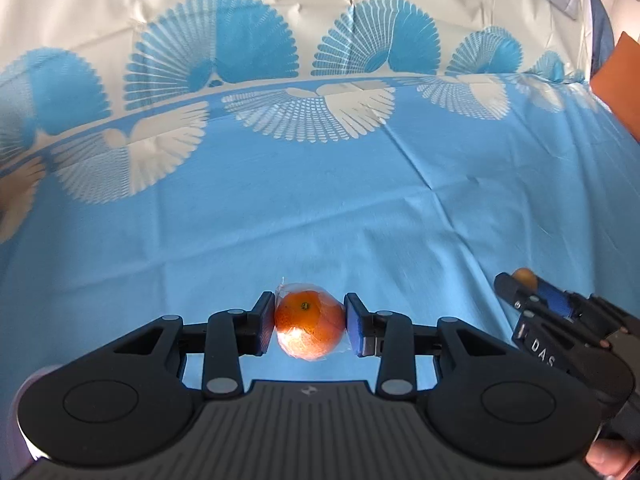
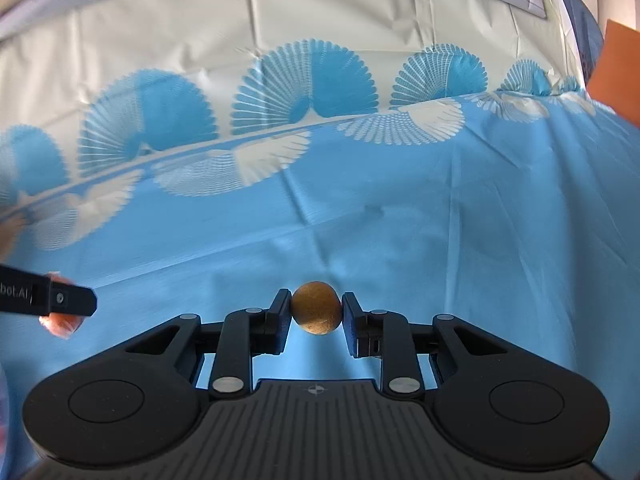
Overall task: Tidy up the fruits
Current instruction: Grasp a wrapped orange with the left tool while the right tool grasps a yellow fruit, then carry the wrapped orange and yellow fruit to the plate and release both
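My left gripper (image 1: 310,326) is shut on an orange wrapped in clear film (image 1: 309,320), held above the blue tablecloth (image 1: 280,208). A small round brown fruit (image 2: 317,307) sits between the pads of my right gripper (image 2: 316,312), which is shut on it and also lifted off the cloth. In the left wrist view the right gripper (image 1: 520,284) shows at the lower right with the brown fruit (image 1: 525,278) at its tip. In the right wrist view a finger of the left gripper (image 2: 60,300) reaches in from the left edge, with the wrapped orange (image 2: 60,323) partly hidden behind it.
The cloth has a band of white and blue fan patterns (image 1: 320,108) toward the far side, then a white part (image 2: 320,12). An orange flat object (image 1: 620,80) stands at the right edge. A person's fingertip (image 1: 606,458) shows at the lower right.
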A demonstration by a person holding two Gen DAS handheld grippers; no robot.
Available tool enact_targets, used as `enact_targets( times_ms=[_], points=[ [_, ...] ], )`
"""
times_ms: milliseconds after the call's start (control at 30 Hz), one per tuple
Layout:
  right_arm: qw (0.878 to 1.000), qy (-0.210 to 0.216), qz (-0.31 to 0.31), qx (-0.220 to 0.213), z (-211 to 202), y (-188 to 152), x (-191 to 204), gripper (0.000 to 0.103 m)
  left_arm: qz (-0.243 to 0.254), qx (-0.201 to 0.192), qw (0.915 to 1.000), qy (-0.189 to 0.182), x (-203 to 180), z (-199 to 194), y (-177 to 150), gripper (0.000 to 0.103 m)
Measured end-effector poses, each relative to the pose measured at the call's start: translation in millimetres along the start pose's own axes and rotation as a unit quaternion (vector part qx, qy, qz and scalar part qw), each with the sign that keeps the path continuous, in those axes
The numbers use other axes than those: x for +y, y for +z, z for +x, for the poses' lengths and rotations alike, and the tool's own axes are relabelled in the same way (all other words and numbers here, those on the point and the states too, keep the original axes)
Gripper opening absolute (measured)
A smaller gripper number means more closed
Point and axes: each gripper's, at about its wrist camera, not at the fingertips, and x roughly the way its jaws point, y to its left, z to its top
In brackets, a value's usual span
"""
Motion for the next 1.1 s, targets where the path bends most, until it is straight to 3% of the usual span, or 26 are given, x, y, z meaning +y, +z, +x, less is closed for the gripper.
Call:
enact_targets(
  times_ms=[367,500,700,1100],
  points=[
    [0.993,0.099,-0.061,0.005,-158,-49,62,0.028,-0.023,-0.024,0.9983,0.048,52,-168,-97,0.041],
    [0.986,0.141,-0.089,0.014,-203,-66,90,0.029,-0.06,-0.019,0.9955,0.071,78,-212,-136,0.041],
    [0.975,0.186,-0.119,0.032,-251,-91,124,0.029,-0.104,-0.015,0.9899,0.096,109,-256,-184,0.041],
    [0.956,0.205,-0.209,-0.023,-324,-115,156,0.029,-0.152,-0.047,0.9809,0.111,122,-306,-245,0.041]
  ],
)
